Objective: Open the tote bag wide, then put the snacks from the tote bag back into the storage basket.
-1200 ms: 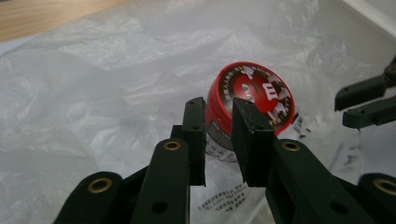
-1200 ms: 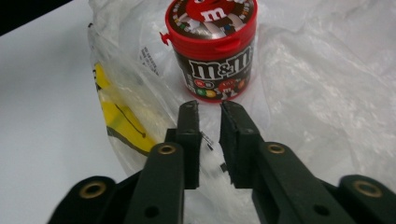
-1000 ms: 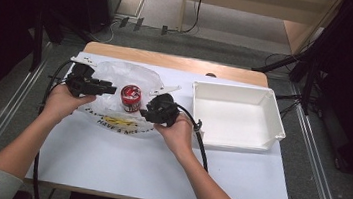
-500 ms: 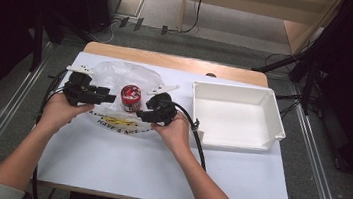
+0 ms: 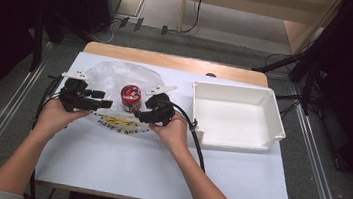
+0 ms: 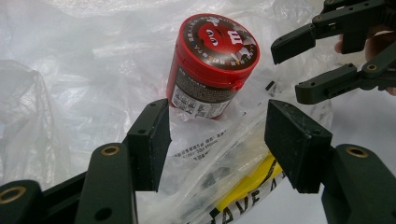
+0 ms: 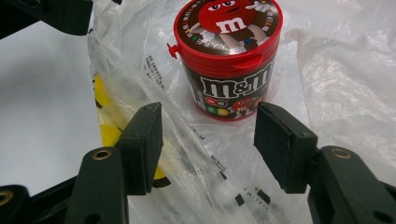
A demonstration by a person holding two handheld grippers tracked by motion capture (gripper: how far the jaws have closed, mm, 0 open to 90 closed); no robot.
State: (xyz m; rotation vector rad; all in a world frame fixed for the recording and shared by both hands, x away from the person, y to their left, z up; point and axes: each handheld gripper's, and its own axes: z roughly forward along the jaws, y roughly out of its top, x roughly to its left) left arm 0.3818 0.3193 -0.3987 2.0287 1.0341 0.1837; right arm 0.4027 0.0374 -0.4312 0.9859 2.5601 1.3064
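Both hands (image 5: 57,116) level, fingers (image 6: 152,140) just opened, flanking candy tub (image 5: 130,98).

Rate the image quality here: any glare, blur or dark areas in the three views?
High view: table evenly lit, surroundings fall to near black, candy jar small and soft. Left gripper view: jar lid sharp, plastic bag washed out by glare at the top, near jaws slightly soft. Right gripper view: jar label crisp, bag sheen mild, top corner dark.

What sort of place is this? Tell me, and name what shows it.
Probably a lab or studio set up for recording: a table under a white sheet, dark stands beside it, cables across the floor, and a hand-held gripper in each hand.
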